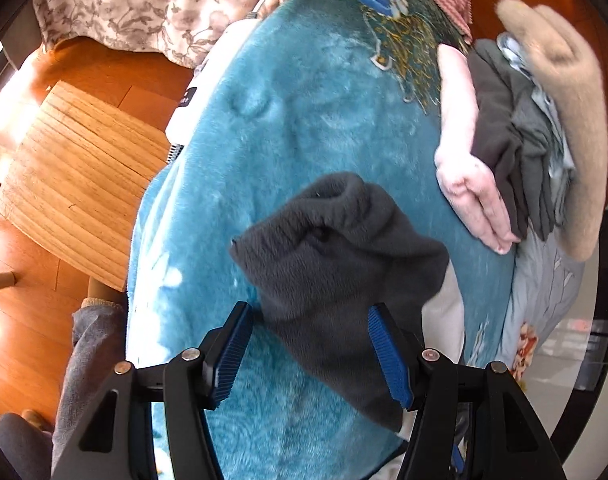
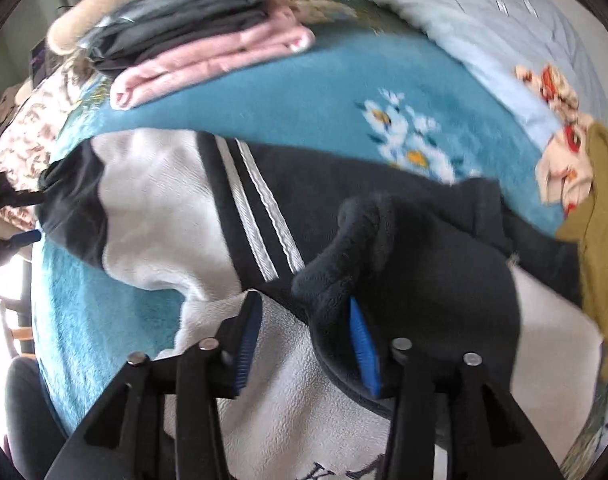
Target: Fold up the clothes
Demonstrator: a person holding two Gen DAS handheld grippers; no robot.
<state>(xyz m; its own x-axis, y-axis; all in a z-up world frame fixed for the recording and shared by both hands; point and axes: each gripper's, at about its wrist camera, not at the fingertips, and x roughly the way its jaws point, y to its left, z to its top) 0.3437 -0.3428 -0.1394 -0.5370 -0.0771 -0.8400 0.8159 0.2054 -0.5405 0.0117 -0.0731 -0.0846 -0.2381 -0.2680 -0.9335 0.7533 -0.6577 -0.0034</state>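
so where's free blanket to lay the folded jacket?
Free: teal blanket between the dark cuff and the folded stack, and the flower-print patch beyond the jacket. Crowded: stack corner, quilt edge, olive garment.

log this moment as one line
left gripper: shut on dark cuff | right gripper: open at sleeve | folded stack: behind

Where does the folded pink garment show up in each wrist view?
Left wrist view: the folded pink garment lies at the right, under darker folded clothes, on the teal blanket.
Right wrist view: the same pink garment lies at the upper left, at the bottom of that pile.
Shared landmark: the teal blanket beneath it, with the beige garment beyond the stack in both views.
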